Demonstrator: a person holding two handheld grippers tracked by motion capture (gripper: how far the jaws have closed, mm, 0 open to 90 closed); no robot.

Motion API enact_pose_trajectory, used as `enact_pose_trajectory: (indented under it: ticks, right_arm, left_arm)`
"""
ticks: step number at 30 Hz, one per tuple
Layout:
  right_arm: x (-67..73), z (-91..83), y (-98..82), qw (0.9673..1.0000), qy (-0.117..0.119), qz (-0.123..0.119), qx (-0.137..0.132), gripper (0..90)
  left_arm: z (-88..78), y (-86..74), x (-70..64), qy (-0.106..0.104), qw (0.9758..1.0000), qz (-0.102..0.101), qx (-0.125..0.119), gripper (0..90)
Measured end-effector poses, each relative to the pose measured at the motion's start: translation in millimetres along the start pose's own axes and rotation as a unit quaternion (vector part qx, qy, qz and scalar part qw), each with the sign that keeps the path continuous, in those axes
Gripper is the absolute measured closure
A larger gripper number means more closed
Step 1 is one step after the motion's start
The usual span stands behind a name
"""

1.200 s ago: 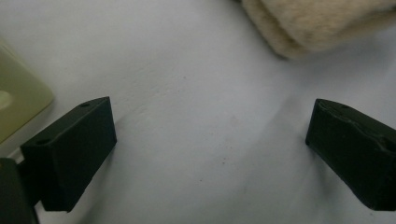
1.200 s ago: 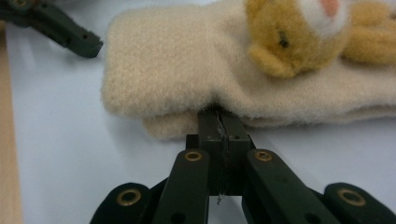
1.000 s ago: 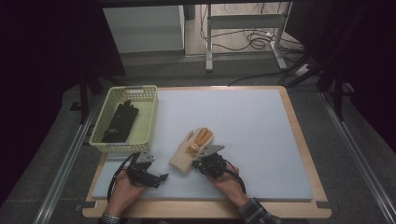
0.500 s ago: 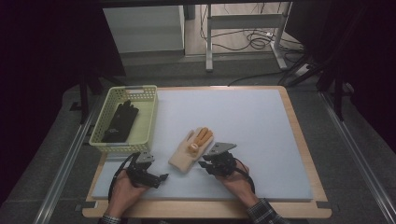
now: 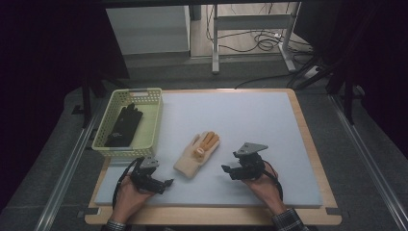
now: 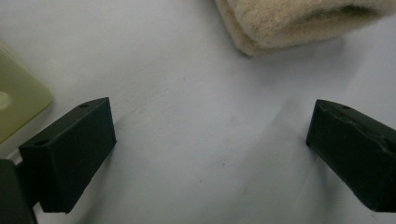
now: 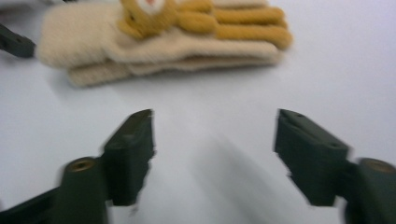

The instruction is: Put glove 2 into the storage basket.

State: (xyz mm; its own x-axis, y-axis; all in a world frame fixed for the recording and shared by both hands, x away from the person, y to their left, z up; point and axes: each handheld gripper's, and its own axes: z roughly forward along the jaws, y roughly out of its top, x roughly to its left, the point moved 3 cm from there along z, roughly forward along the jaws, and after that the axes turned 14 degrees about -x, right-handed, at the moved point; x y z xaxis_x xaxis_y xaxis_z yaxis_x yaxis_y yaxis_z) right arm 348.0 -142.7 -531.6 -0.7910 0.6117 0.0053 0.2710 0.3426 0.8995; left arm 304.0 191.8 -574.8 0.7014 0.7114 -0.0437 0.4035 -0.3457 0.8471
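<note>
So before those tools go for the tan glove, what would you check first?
1. Right tool open: ok; its jaws have just been opening, nothing between them.
2. Left tool open, nothing between its jaws: ok.
3. Tan glove free on the mat, touched by neither tool: ok.
4. Basket has room beside the black glove: ok.
5. Path from glove to basket clear: ok.
6. Whether the tan glove is one or a stacked pair: cannot tell.
</note>
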Motion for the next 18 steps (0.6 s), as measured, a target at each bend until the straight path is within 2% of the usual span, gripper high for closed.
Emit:
enact_pose_trajectory:
  ticks: [7,12,18]
  right_arm:
    - [-17.5,-18.1,-12.7,0.9996,-0.027,0.003,0.009,10.0]
    - [-31.8,-28.0,-22.7,0.9983,-0.055,-0.001,0.019,5.5]
    - [-40.8,-30.5,-33.7,0.9973,-0.066,0.003,0.033,2.7]
  left_arm:
    - [-0.1,0.0,0.1,-0.001,1.0000,-0.002,0.000,1.6]
    - [-0.2,0.0,0.3,-0.001,1.0000,-0.003,0.000,1.6]
    - [-0.3,0.0,0.1,-0.001,1.0000,-0.002,0.000,1.6]
